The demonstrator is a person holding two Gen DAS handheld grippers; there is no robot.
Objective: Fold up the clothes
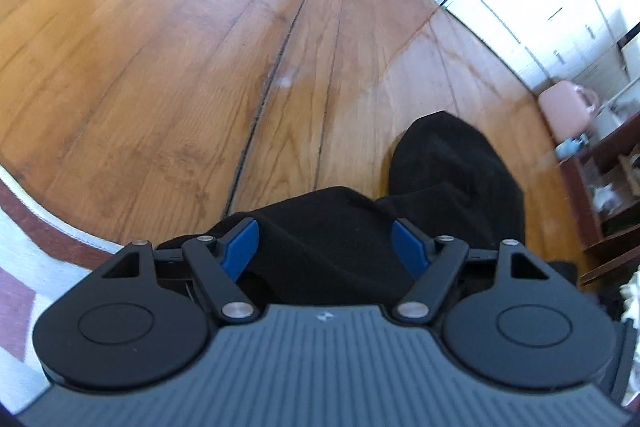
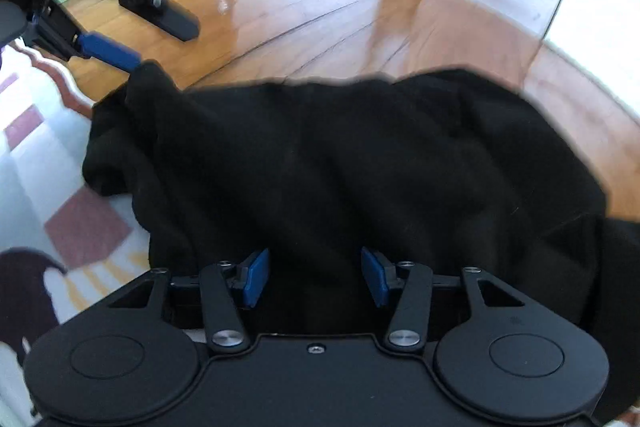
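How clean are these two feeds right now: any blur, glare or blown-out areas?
Left wrist: floor smeared by motion, window side at right blown out. Right wrist: black garment edges blurred, folds hard to read; glare streaks on the floor, far background overexposed.

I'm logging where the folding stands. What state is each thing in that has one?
black garment: rumpled, unfolded, lying partly on the wooden floor and partly on the patterned rug.
left gripper: jaws apart, garment beneath, not pinched.
right gripper: jaws apart over the garment, not pinched.
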